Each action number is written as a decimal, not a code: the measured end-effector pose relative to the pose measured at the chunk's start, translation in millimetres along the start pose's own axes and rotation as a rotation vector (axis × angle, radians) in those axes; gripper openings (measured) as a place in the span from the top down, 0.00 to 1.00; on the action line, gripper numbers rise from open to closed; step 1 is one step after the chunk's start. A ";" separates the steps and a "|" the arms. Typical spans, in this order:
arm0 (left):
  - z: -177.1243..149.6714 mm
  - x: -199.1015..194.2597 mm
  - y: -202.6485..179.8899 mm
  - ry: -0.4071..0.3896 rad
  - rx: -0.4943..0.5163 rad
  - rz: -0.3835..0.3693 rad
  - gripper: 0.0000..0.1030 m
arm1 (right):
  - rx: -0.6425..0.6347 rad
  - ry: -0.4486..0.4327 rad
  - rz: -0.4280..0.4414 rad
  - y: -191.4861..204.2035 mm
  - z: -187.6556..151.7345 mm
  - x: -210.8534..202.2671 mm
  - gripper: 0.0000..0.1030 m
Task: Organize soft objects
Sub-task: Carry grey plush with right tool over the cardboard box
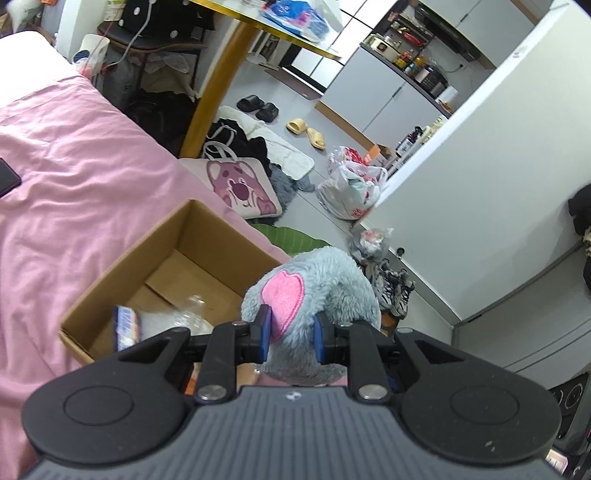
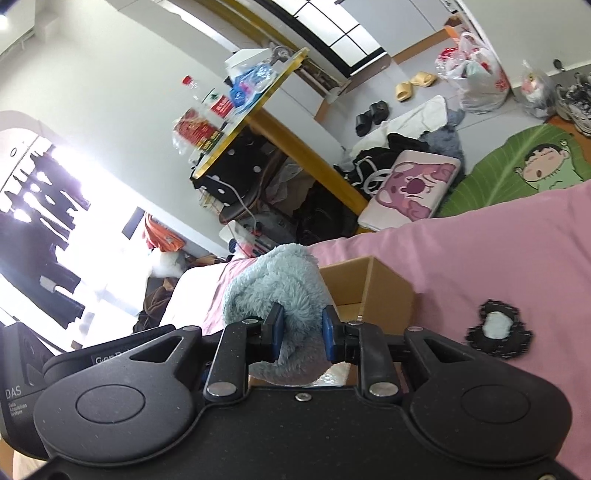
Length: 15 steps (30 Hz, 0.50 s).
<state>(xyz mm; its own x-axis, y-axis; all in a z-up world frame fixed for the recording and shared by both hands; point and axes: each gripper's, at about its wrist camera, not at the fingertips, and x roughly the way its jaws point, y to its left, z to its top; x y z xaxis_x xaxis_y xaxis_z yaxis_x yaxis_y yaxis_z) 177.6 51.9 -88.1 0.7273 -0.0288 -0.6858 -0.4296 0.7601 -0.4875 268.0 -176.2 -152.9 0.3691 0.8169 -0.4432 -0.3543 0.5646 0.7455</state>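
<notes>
We list, on the floor: black slippers [image 1: 258, 107], yellow slippers [image 1: 306, 132], a pink bear-print bag [image 1: 240, 185], a white plastic bag [image 1: 351, 188], sneakers [image 1: 395, 290], a green leaf-shaped rug [image 2: 517, 166]. Yellow-edged bench [image 1: 258, 18] above, cluttered.

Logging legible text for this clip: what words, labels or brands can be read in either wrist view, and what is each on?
"DAS" and beneath it "Data Acquisition System": on the black device at the lower left edge of the right wrist view.
"Gen", the rest cut off: label on that same device.
Red packages and bottle label on the yellow-edged table: print too blurred to read.
Packet in the cardboard box: blurred, unreadable.
</notes>
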 end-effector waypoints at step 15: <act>22.6 14.9 53.5 -0.019 -0.109 0.048 0.80 | -0.014 0.011 0.016 8.4 -9.6 25.7 0.61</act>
<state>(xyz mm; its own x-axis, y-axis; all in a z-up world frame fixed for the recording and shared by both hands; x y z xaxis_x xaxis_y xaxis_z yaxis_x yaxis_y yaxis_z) 177.5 106.8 -112.1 0.7138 0.0192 -0.7001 -0.5193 0.6852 -0.5107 266.3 -149.3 -162.8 0.3538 0.8273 -0.4364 -0.3727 0.5526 0.7455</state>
